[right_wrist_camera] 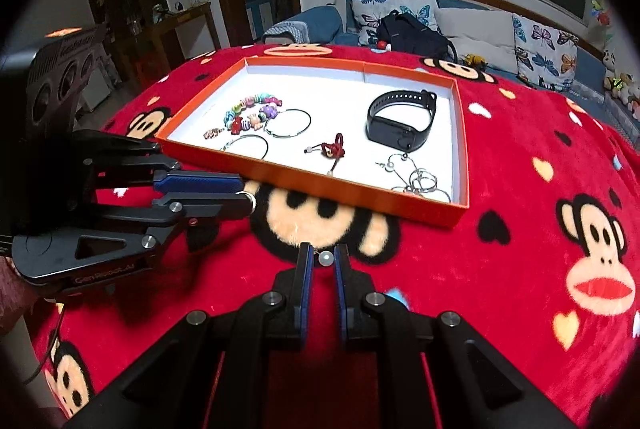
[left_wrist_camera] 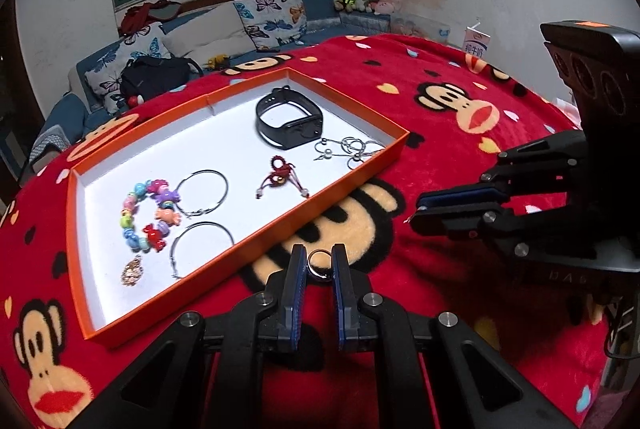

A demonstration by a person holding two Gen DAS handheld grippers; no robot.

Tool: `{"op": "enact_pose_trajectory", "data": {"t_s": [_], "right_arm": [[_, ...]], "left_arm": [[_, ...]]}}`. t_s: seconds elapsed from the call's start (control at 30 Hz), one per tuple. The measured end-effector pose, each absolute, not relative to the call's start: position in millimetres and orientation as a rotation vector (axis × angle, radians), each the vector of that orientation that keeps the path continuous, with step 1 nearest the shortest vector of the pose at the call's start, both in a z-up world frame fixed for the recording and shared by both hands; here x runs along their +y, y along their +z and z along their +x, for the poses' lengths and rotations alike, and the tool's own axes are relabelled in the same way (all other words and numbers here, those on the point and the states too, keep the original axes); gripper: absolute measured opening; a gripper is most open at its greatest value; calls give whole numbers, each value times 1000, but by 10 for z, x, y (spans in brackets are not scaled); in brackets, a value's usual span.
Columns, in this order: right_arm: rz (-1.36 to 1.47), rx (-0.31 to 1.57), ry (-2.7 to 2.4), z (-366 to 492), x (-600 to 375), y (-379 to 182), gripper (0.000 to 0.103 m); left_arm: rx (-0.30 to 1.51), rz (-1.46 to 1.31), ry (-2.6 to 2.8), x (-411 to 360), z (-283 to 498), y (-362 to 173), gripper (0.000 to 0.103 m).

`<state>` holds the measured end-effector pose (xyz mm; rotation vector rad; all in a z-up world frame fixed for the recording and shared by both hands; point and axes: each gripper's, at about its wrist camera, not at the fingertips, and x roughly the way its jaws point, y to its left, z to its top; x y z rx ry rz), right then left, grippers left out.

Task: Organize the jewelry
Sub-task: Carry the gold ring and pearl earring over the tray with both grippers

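The left gripper is clenched on a silver ring, which stands upright between the blue pads at the fingertips, just outside the near wall of the tray. The right gripper is clenched on a small white pearl bead with a thin metal fitting on its left side; the bead sits at the tips of the fingers, above the red monkey-print blanket. In the left wrist view the right gripper appears at the right with its jaws closed together; in the right wrist view the left gripper appears at the left, with the ring visible at its tip. The orange tray with a white floor rests on the blanket. Contents of the tray: a black smart band at the far end; a cluster of silver rings and pearl earrings in the corner beside the band; a red knotted cord charm near the middle; two thin metal hoops, one nearer than the other; a bracelet of coloured beads touching the farther hoop; and a small glittering pendant just beside the bracelet at the near end. Both grippers are outside the tray, well apart from each other, over the blanket. A sofa with butterfly cushions stands behind the table.
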<state>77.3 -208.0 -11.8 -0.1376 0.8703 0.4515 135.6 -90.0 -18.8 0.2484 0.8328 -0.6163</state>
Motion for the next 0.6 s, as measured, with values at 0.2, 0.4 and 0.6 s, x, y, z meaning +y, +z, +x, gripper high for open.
{"op": "enact_pose_trajectory", "data": {"t_s": [0.2, 0.4, 0.6], "right_arm": [[-139, 853, 451, 792, -2061, -49, 12], [-133, 819, 448, 951, -2021, 64, 12], [-116, 814, 427, 1215, -1992, 68, 12]], "left_arm": [[811, 231, -600, -767, 1317, -78, 12], [776, 204, -557, -609, 1426, 126, 13], [793, 187, -495, -497, 1711, 156, 13]]}}
